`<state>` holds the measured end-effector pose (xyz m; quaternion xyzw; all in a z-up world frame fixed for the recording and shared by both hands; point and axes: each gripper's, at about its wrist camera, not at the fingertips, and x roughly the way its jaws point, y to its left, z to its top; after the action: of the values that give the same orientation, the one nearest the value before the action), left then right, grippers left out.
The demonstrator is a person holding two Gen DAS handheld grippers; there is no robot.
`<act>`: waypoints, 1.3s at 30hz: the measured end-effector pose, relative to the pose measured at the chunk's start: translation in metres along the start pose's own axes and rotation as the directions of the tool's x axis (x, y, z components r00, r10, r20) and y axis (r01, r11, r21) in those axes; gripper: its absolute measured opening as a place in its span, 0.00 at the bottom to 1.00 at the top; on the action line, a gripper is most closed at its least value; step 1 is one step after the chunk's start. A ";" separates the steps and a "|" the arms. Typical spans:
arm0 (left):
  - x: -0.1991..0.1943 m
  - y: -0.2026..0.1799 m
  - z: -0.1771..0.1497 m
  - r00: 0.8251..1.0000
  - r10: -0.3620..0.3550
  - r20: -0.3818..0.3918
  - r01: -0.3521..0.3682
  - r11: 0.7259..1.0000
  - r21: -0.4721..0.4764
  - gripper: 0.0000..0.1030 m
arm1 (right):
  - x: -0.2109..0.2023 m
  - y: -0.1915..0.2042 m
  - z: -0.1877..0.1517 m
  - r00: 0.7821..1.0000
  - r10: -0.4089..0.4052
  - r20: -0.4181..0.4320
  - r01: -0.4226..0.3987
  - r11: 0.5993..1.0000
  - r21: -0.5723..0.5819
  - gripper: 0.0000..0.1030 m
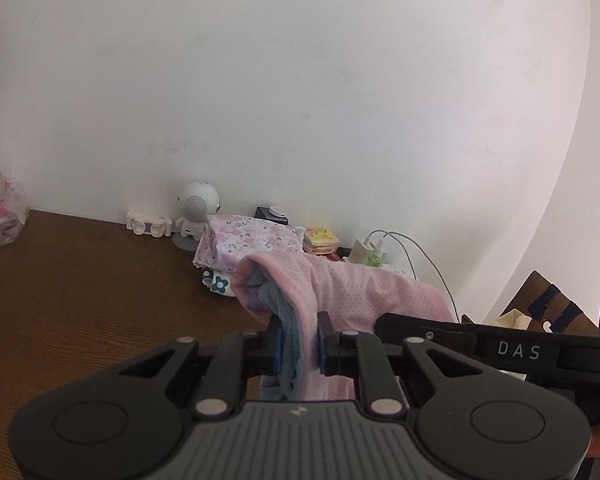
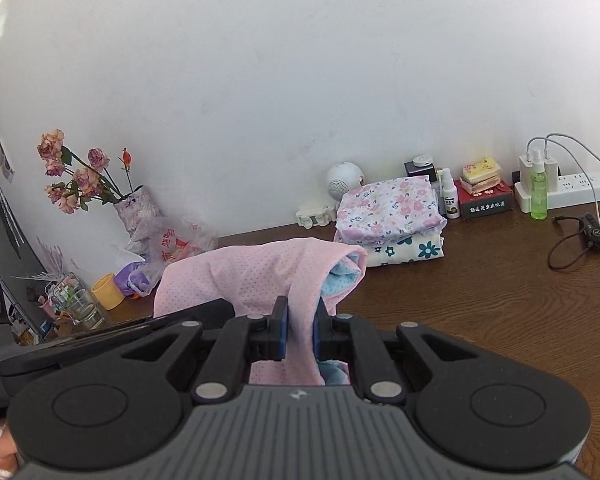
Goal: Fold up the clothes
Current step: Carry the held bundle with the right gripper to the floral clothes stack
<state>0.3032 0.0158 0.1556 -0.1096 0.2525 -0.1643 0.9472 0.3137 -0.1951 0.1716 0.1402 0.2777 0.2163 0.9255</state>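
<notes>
Pinching from my left wrist view, my left gripper has its jaws clamped on a bunched edge of the pink dotted garment, with the blue-grey inner layer squeezed between the pads alongside the pink. The cloth is lifted off the brown table and stretches to my right toward the other gripper's black arm. Behind it, by the wall, sits the folded floral stack beside a small white robot figure.

From my right wrist view, my right gripper is likewise closed on the same garment, a pink fold running down between the pads, with the light blue lining showing at the open end. The cloth sags between my two holds, above the table and in front of the folded stack.

I judge it light, limp and a little stretchy: no stiffness of its own, so it will droop wherever I don't support it. The two layers could slide against each other, so I want both caught in each pinch, near the outer corners, and kept taut.
</notes>
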 end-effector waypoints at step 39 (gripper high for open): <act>0.270 0.086 0.100 0.997 0.047 -0.065 -0.048 0.998 -0.027 0.14 | 0.245 -0.101 0.136 0.993 -0.105 -0.054 0.106 0.994 0.003 0.10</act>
<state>0.5977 0.0086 0.0960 -0.1119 0.2877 -0.1415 0.9406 0.6084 -0.1845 0.1317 0.1222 0.3102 0.1700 0.9273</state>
